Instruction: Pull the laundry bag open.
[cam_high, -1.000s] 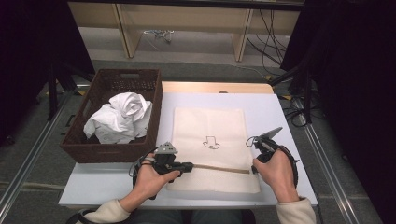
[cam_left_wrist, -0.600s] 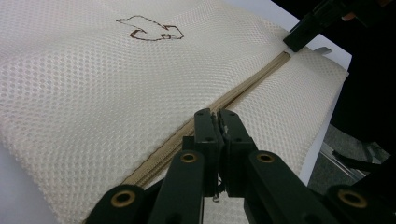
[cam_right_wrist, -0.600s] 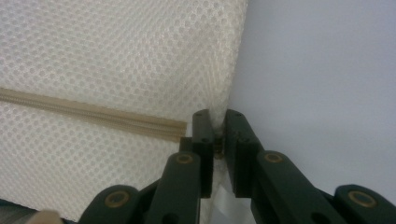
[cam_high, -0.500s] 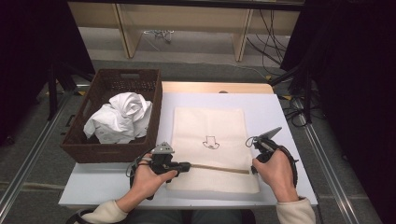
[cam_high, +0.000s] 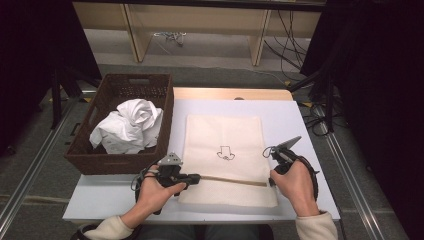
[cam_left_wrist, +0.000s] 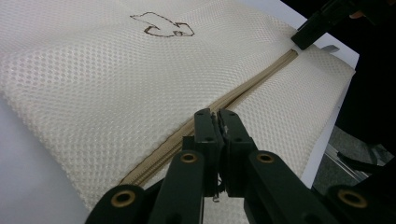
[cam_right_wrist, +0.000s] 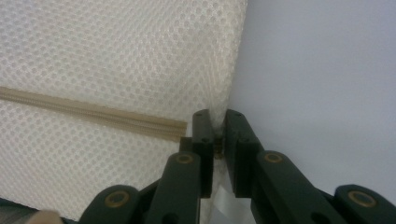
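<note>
A cream mesh bag (cam_high: 225, 130) lies flat on the white table (cam_high: 300, 120), with a small brown drawing (cam_high: 225, 152) at its middle. A tan zipper (cam_high: 232, 180) runs across its near part. My left gripper (cam_high: 197, 176) lies at the zipper's left end. In the left gripper view its jaws (cam_left_wrist: 217, 116) are pressed together over the zipper (cam_left_wrist: 252, 81), with a small metal pull pinched between them. My right gripper (cam_high: 270, 181) sits at the zipper's right end. In the right gripper view it (cam_right_wrist: 216, 116) is shut on the bag's edge (cam_right_wrist: 222, 100), just beside the zipper's end (cam_right_wrist: 177, 128).
A dark wicker basket (cam_high: 120, 162) stands at the table's left, touching the bag's side, with crumpled white cloth (cam_high: 130, 125) inside. Bare table shows right of the bag. Table legs and cables are on the floor beyond.
</note>
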